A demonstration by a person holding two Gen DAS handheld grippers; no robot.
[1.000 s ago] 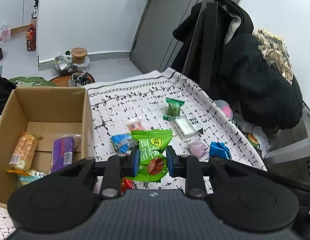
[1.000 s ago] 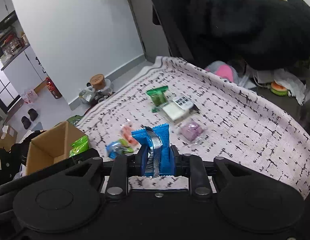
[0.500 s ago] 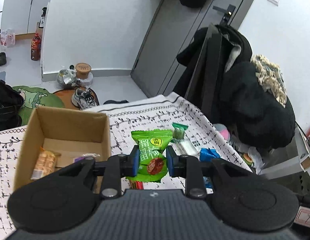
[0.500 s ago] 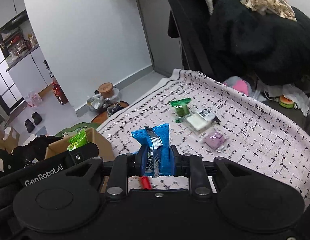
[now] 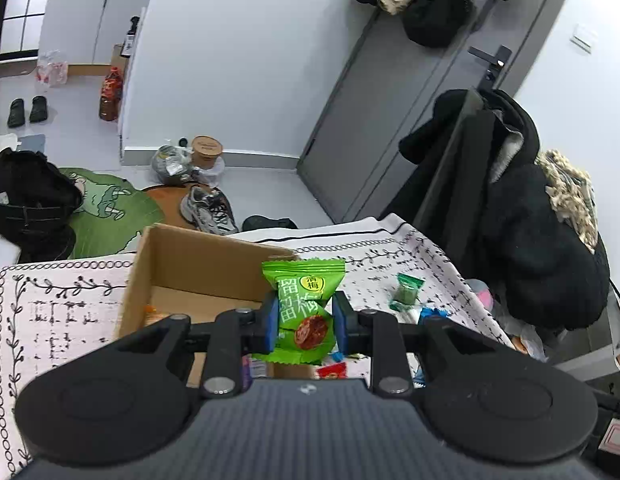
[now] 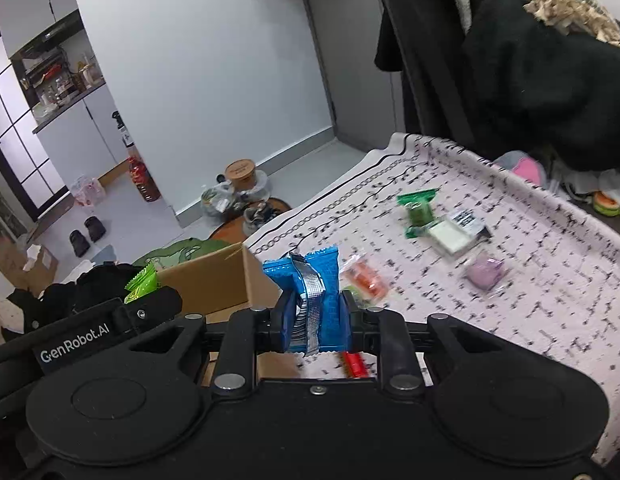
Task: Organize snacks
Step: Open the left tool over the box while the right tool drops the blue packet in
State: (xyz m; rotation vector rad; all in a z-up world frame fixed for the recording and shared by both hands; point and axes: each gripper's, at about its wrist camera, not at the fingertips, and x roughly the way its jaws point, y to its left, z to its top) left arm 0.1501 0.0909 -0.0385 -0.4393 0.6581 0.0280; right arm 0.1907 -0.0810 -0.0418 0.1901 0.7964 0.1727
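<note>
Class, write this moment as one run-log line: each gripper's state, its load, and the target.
left gripper: shut on green packet | right gripper: shut on blue packet | target: box, packets not in yet

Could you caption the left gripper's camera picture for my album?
Left gripper holds a green snack packet beside an open cardboard box.

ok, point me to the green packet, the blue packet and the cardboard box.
green packet (image 5: 305,306), left wrist view, printed front between the claw pads
blue packet (image 6: 316,304), right wrist view, middle of the wrapper
cardboard box (image 5: 197,258), left wrist view, inner face of the far wall
</note>
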